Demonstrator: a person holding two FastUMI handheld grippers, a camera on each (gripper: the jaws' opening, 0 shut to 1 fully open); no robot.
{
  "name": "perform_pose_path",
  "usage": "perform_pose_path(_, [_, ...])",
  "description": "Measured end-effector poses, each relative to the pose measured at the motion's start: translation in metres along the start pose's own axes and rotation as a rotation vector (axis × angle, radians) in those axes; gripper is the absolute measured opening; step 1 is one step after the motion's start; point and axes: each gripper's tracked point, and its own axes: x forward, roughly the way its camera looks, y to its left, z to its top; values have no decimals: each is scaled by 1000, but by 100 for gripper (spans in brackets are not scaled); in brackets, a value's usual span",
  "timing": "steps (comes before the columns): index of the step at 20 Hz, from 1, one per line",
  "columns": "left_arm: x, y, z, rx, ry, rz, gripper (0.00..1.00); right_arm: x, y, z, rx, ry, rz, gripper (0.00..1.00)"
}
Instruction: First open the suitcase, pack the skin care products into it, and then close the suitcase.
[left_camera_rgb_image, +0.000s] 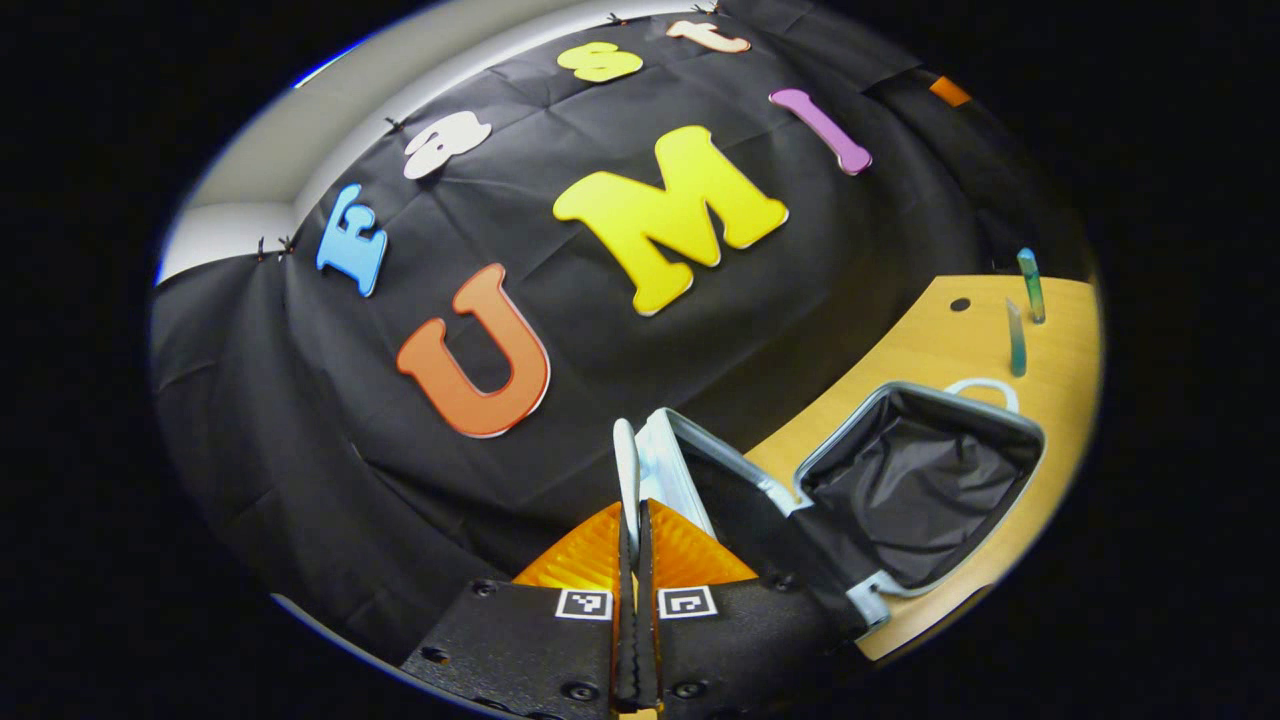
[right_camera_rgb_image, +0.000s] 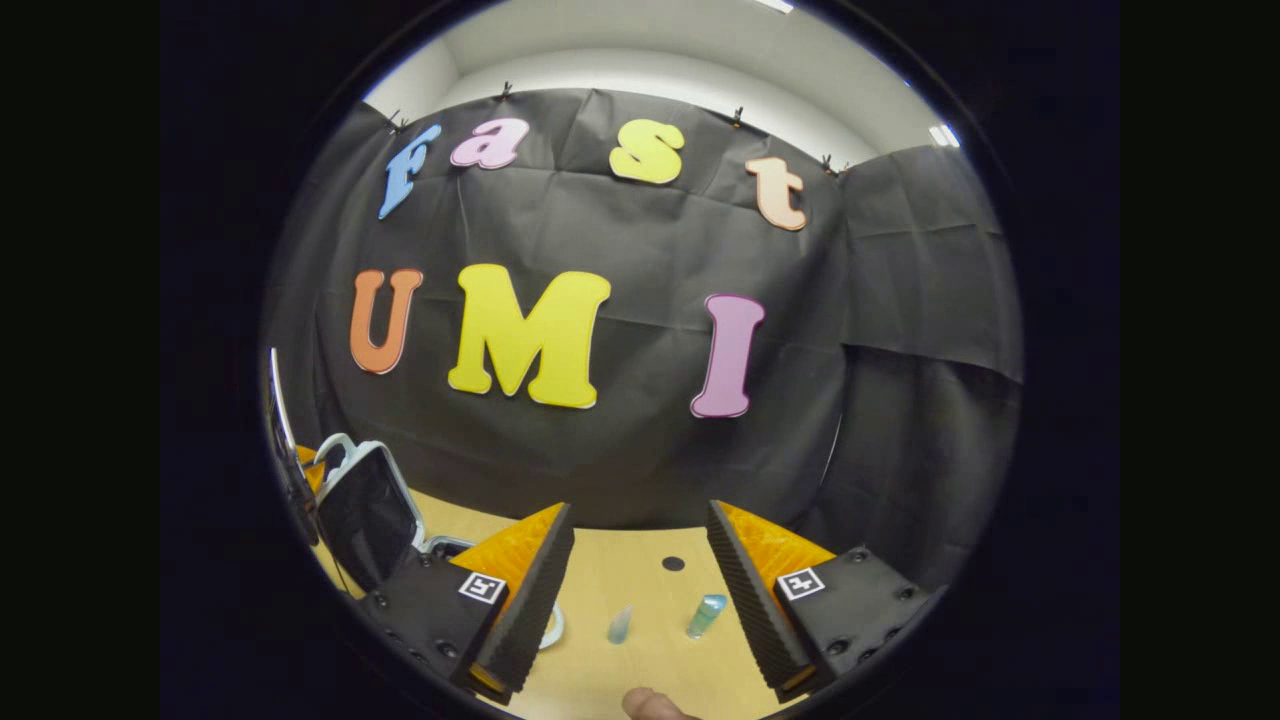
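Observation:
The suitcase stands open on the wooden table. Its base shows a black lining and nothing inside. My left gripper is shut on the pale rim of the raised lid. Two small teal skin care tubes stand upright beyond the base. In the right gripper view the same tubes sit on the table between the fingers of my right gripper, which is open and holds nothing. The raised lid stands at far left there.
A white loop handle lies at the base's far side, also seen as the loop. A small dark hole marks the tabletop. A person's fingertip shows at the bottom edge. Black cloth walls close the table's back.

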Motion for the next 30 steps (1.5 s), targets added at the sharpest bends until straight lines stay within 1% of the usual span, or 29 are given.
perform_pose_path(3, [25, 17, -49, -32, 47, -26, 2, 0, 4, -4, 9, 23, -2, 80])
perform_pose_path(5, [41, 23, -87, -97, 98, -52, 3, 0, 4, -8, 15, 48, -8, 80])
perform_pose_path(8, [56, 18, -140, -185, 179, -104, 3, -1, 4, -15, 25, 88, -16, 80])
perform_pose_path(11, [64, 2, -181, -271, 245, -137, 3, -4, 1, -23, 20, 111, -25, 80])
perform_pose_path(13, [67, -2, -202, -332, 287, -133, 4, -8, 0, -29, 3, 125, -29, 80])
perform_pose_path(14, [66, -7, -212, -355, 311, -144, 5, -10, -1, -30, -8, 126, -27, 80])
perform_pose_path(15, [66, -10, -218, -371, 322, -153, 8, -12, -2, -30, -23, 124, -28, 80])
perform_pose_path(17, [68, -18, -231, -413, 341, -168, 10, -18, -4, -31, -41, 124, -19, 80])
perform_pose_path(18, [67, -22, -235, -433, 350, -173, 13, -19, -4, -32, -50, 124, -20, 79])
perform_pose_path(19, [67, -24, -239, -459, 355, -173, 14, -20, -7, -32, -58, 123, -24, 80])
perform_pose_path(20, [67, -20, -246, -463, 366, -145, 14, -21, -7, -32, -59, 120, -20, 80])
perform_pose_path(21, [69, -20, -252, -458, 377, -131, 36, -22, -6, -33, -62, 117, -14, 79])
perform_pose_path(22, [70, -17, -251, -459, 370, -127, 33, -22, -6, -35, -67, 118, -8, 79])
perform_pose_path(23, [71, -14, -247, -460, 364, -121, 42, -20, -6, -38, -70, 121, 0, 80])
perform_pose_path(24, [70, -13, -244, -457, 368, -109, 45, -18, -7, -40, -72, 125, 11, 80])
perform_pose_path(25, [68, -13, -238, -458, 368, -106, 56, -15, -8, -43, -75, 128, 15, 80])
perform_pose_path(26, [66, -13, -227, -468, 358, -111, 61, -13, -11, -43, -72, 128, 19, 80])
perform_pose_path(27, [63, -14, -210, -475, 336, -117, 75, -11, -13, -44, -62, 127, 26, 80])
perform_pose_path(28, [55, -18, -193, -480, 309, -135, 83, -9, -17, -45, -52, 124, 31, 80])
perform_pose_path(29, [49, -24, -175, -482, 289, -148, 84, -6, -22, -47, -45, 122, 33, 80])
perform_pose_path(30, [45, -28, -158, -483, 271, -154, 99, -4, -26, -51, -40, 126, 41, 79])
